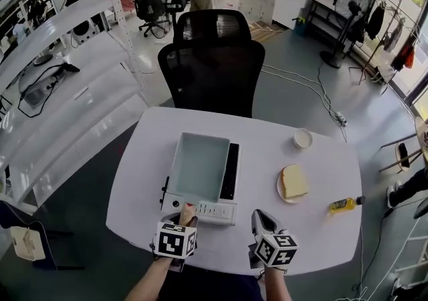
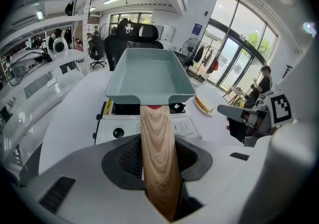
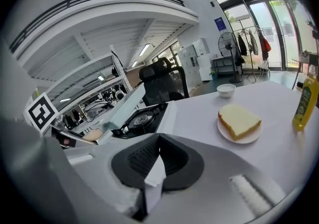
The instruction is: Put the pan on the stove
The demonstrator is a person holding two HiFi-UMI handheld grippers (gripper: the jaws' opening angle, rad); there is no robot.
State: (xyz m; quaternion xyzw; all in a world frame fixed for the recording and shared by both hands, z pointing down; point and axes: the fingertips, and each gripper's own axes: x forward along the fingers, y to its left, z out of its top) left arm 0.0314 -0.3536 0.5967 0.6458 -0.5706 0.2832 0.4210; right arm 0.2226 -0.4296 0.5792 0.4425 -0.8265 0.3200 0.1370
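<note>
The left hand-held gripper (image 1: 186, 221) is clamping narrowly on the wooden handle (image 2: 158, 158) of the pale teal pan (image 1: 199, 166). The pan is hanging over the stove (image 1: 215, 211), which is sitting mid-desk with its white control panel facing the near edge of the desk (image 1: 147, 159). In the right gripper view the burner (image 3: 142, 118) is showing beneath the pan's tilted side, so I'm judging the pan is not yet resting on its supports.

The job now is the set-down. The grip is sitting well back on a long handle, so the pan's weight is working against the jaws. I'd be levelling it first, then lowering it slowly. I'd line its base up squarely over the 1 burner rather than letting it favour the stove's left side, as it seems to be doing in the head view. The handle should be pointing at the near edge, clear of the controls. The jaws should be opening only once the base is sitting flat.

The right hand-held gripper (image 1: 262, 221) is hovering near the stove's front right corner, jaws together on nothing. It is well placed for steadying the stove if it slides. The bread plate (image 1: 293, 182) toward the right edge is well apart.
</note>
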